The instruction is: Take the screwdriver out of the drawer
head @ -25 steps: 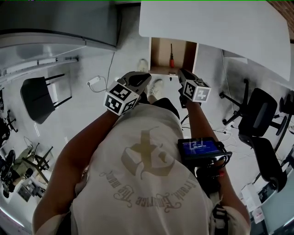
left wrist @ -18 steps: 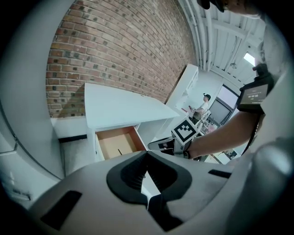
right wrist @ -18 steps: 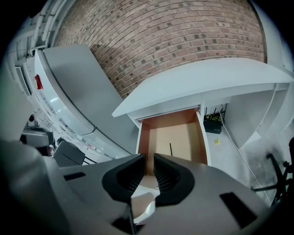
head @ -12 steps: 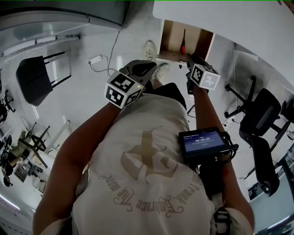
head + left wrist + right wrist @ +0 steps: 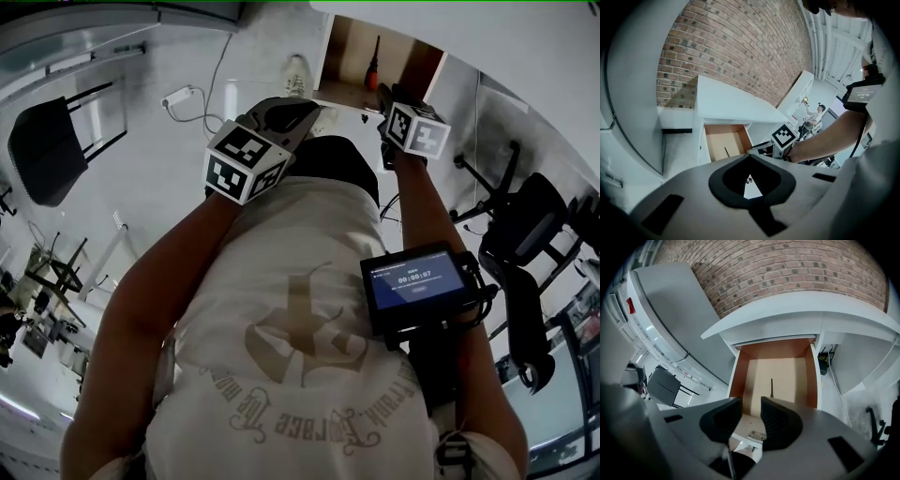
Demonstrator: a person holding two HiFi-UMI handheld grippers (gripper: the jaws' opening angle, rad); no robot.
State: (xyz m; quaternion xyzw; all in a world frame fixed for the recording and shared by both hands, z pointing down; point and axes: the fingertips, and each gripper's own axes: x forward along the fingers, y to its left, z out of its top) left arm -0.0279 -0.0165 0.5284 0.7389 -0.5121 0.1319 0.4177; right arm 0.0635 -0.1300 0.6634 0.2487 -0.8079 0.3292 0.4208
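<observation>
You hold both arms out in front, tipped down. Your left gripper (image 5: 292, 112) has its jaws together. Your right gripper (image 5: 386, 97) has just been opening its jaws, with nothing between them.

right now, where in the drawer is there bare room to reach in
Bare floor of the drawer lies on both sides of the screwdriver, out to the brown side walls, and beyond its tip to the back wall. Only the centre line is taken.

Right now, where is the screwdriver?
In the head view the screwdriver lies at the top, right of the middle, inside the open drawer under the white desk, just ahead of the right gripper.
</observation>
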